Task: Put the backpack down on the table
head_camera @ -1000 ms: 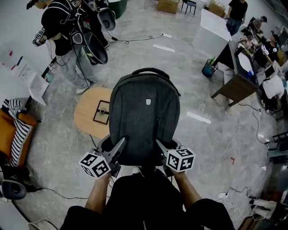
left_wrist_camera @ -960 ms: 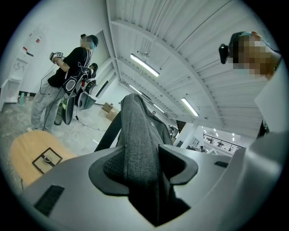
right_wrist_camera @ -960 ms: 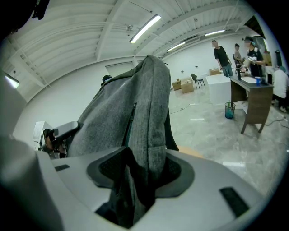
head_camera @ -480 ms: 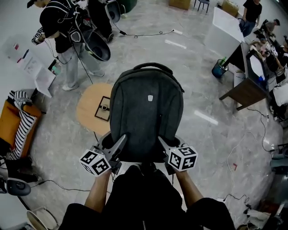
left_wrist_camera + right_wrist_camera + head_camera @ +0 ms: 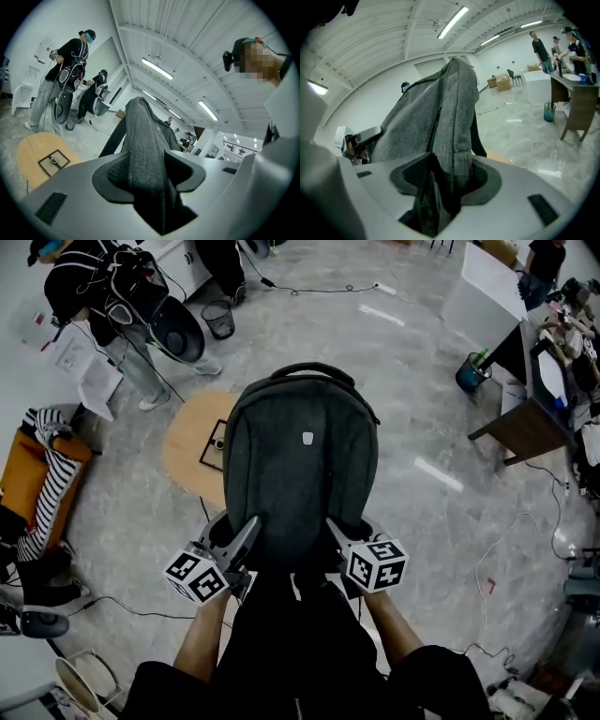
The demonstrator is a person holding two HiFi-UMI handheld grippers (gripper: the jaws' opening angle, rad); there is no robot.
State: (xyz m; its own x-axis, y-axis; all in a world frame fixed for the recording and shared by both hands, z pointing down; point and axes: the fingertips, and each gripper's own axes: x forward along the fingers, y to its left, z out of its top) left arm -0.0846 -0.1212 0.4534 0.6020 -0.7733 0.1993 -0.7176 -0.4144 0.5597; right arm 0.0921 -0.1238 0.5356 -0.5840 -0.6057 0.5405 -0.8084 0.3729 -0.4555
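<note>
A dark grey backpack (image 5: 302, 474) hangs in the air in front of me, its top handle pointing away, over the near edge of a small round wooden table (image 5: 192, 447). My left gripper (image 5: 246, 532) is shut on the bag's lower left edge, and grey fabric (image 5: 145, 159) fills the gap between its pads. My right gripper (image 5: 337, 532) is shut on the lower right edge, with fabric (image 5: 454, 154) pinched between its pads. The bag hides most of the table's right half.
A black square frame (image 5: 214, 444) lies on the table. A person with equipment (image 5: 112, 306) stands to the far left. Striped cloth on an orange seat (image 5: 37, 470) is at left. A desk (image 5: 525, 418) and cables (image 5: 497, 549) are at right.
The backpack and both grippers have sunk slightly and shifted a little over the table. The grip on both edges is unchanged.
</note>
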